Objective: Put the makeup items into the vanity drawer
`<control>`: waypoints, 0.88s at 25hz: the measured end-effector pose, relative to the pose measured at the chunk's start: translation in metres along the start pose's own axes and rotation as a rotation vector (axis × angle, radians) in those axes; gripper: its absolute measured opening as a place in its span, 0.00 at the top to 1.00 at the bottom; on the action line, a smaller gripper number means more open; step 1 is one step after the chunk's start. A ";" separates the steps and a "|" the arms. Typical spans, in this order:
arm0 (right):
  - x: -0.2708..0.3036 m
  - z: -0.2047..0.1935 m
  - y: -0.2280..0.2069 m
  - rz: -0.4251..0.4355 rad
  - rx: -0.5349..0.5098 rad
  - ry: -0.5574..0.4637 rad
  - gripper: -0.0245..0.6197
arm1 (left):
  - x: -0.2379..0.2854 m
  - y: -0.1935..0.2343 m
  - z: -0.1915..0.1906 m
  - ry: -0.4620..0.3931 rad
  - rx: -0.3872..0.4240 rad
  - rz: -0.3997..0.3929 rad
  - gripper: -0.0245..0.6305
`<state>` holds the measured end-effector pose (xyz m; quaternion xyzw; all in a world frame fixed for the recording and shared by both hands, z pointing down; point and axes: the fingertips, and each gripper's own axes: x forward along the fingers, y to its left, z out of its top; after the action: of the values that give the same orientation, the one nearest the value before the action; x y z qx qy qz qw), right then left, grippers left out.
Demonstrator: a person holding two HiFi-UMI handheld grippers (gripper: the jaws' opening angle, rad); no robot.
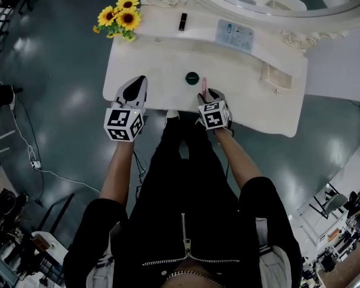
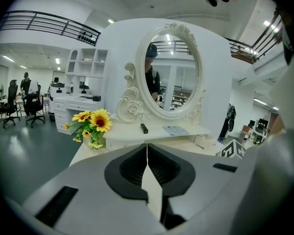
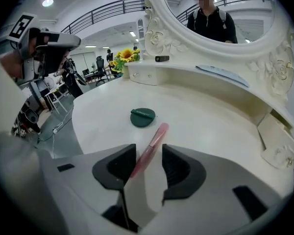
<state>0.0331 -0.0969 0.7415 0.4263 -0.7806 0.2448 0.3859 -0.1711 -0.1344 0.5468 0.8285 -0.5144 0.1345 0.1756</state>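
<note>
Right hand-held gripper [image 3: 147, 153] spread around the pink stick [image 3: 156, 135] at lower centre of the counter [image 3: 206, 116], not pinching yet; left hand-held gripper [image 2: 147, 155] pressed together, empty; green compact [image 3: 142, 117] just above, so nothing looks stowed.

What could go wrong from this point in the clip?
1. The pink tube lies slanted between the open jaws of the right gripper, so closing may pinch it off-centre and let it swivel or slip.
2. A nudged tube might roll into the green compact just beyond it.
</note>
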 end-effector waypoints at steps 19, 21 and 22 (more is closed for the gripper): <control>-0.003 -0.002 -0.007 -0.004 0.135 0.022 0.89 | 0.009 -0.012 0.009 -0.006 0.007 -0.015 0.93; -0.003 0.000 -0.012 -0.009 0.148 0.007 0.89 | 0.011 -0.014 0.009 -0.005 0.009 -0.019 0.93; -0.004 0.002 -0.016 -0.014 0.148 -0.004 0.89 | 0.012 -0.015 0.010 -0.006 0.011 -0.021 0.93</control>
<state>0.0472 -0.1045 0.7378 0.4595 -0.7582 0.2985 0.3533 -0.1520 -0.1423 0.5405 0.8353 -0.5054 0.1329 0.1709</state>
